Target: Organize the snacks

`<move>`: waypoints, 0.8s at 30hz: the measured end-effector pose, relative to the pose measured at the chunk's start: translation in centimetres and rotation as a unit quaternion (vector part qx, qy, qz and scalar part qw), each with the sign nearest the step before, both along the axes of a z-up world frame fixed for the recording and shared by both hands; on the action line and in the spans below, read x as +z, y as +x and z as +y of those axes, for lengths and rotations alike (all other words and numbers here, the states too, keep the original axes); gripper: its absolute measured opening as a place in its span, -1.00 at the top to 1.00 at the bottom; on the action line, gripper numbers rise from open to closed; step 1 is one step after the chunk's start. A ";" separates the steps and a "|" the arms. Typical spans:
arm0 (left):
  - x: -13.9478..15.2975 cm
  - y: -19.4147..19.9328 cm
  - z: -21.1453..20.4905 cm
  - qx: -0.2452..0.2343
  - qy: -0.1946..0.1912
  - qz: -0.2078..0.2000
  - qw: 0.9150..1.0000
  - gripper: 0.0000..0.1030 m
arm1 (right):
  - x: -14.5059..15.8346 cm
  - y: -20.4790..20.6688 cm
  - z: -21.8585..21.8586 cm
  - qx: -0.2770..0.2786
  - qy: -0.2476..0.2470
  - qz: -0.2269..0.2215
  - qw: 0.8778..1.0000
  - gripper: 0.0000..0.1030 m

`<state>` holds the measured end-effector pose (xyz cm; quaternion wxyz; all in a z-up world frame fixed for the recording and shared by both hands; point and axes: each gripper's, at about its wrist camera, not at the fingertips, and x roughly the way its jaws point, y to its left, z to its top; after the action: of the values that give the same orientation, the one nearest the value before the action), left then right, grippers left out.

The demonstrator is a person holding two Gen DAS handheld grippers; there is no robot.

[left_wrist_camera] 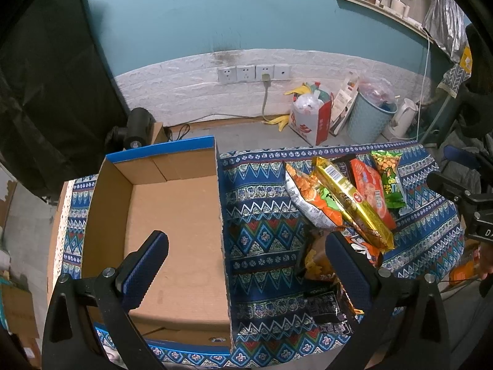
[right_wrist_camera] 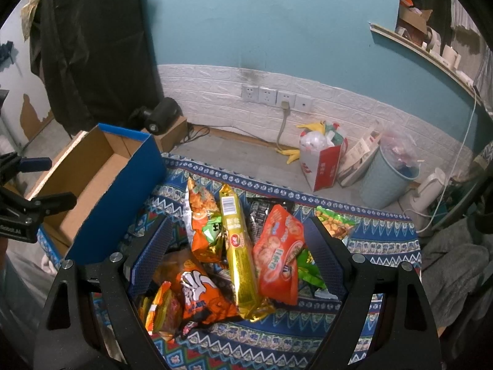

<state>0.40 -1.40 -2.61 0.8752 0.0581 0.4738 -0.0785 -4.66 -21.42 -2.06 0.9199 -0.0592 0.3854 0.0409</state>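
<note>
Indoors, teal wall (left_wrist_camera: pixel 191 15), patterned tablecloth (left_wrist_camera: pixel 262 234) (snacks (right_wrist_camera: pixel 240 246) heaped), both grippers (left_wrist_camera: pixel 246 265) (right_wrist_camera: pixel 237 256) wide, empty.

Patterned cloth (left_wrist_camera: pixel 265 237) under box (left_wrist_camera: pixel 172 215), snacks (right_wrist_camera: pixel 240 252)

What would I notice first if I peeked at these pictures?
A bright pile of snack packets on the patterned blue tablecloth, with a long gold packet lying across the middle. Left of the pile sits an empty cardboard box with blue outer sides. Both grippers, left and right, hang open above.
</note>
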 end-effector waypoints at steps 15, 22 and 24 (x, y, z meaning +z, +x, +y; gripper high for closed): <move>-2.9 3.6 -1.8 0.008 -0.022 0.082 0.996 -1.00 | -0.5 2.7 -3.5 -0.035 -0.009 0.029 0.999 -0.67; -2.6 6.0 -4.4 -0.008 -0.015 0.098 0.995 -1.00 | -1.6 5.2 -7.1 -0.069 -0.026 0.061 0.995 -0.67; -3.1 7.2 -5.0 -0.006 -0.021 0.119 0.993 -1.00 | -2.2 5.7 -8.3 -0.082 -0.026 0.073 0.994 -0.67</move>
<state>7.60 -6.45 -5.72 0.8133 0.0332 0.5723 -0.0997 1.04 -29.71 -4.28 0.8879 -0.0477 0.4558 -0.0405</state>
